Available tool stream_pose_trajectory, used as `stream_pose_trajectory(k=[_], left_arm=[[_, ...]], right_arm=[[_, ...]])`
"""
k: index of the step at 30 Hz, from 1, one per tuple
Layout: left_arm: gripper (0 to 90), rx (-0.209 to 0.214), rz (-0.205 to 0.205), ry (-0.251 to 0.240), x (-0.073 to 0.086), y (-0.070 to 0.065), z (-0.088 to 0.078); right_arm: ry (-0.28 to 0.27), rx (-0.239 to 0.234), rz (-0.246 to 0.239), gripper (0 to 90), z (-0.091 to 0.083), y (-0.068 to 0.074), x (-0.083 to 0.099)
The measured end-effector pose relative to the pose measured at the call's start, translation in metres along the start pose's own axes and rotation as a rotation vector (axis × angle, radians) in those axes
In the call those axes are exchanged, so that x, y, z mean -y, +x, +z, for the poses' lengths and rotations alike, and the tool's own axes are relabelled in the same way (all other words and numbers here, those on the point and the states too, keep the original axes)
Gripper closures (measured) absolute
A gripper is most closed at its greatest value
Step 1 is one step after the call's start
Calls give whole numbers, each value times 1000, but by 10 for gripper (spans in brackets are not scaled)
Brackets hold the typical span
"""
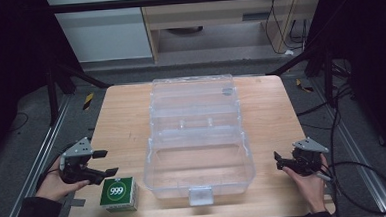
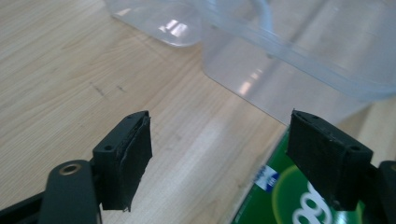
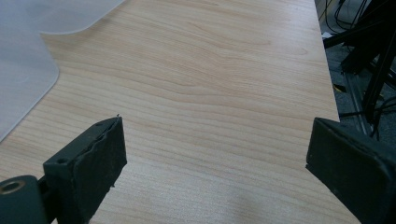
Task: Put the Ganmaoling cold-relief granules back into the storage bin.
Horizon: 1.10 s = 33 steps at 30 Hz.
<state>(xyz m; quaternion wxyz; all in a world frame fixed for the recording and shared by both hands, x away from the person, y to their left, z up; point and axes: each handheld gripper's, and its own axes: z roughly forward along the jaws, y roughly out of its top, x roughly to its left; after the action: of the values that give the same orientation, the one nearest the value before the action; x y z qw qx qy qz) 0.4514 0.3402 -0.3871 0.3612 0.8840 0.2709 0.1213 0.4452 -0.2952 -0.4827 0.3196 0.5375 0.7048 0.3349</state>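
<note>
A clear plastic box sits in the middle of the wooden worktop, its lid thrown open and lying flat toward the far side. Its white latch faces the near edge. Just left of the box's near corner rests a small green carton marked 999, apart from the box wall by a narrow strip of bare wood.

The left tool hangs over the near left part of the worktop, held in the left hand, its jaws spread and holding nothing; in the left gripper view the carton lies partly under the right-hand jaw and the box wall rises close beyond. The right tool hovers near the worktop's right edge in the right hand, jaws likewise spread wide and empty.

Bare wood runs along both sides of the box. Beyond the right edge, dark cables and frame legs crowd the floor.
</note>
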Motion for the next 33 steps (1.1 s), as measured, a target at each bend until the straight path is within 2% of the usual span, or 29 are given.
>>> stream_pose_trajectory(k=[3, 8, 10, 13, 24, 28, 33], left_arm=[[181, 26, 61, 36, -4, -4, -4], [165, 99, 149, 88, -6, -9, -6], [157, 119, 204, 111, -6, -12, -5], [152, 149, 241, 138, -7, -15, -4], [119, 214, 300, 221, -7, -23, -1], [92, 218, 325, 259, -6, -27, 2], [58, 237, 332, 247, -7, -29, 7]], right_arm=[[1, -2, 1, 50, 0, 0, 0], [7, -3, 0, 46, 0, 1, 0], [8, -2, -3, 45, 1, 1, 0], [8, -1, -7, 42, 1, 0, 0], [16, -4, -5, 38, 2, 0, 1], [21, -7, -10, 34, 2, 0, 1], [26, -9, -10, 30, 3, 0, 1]])
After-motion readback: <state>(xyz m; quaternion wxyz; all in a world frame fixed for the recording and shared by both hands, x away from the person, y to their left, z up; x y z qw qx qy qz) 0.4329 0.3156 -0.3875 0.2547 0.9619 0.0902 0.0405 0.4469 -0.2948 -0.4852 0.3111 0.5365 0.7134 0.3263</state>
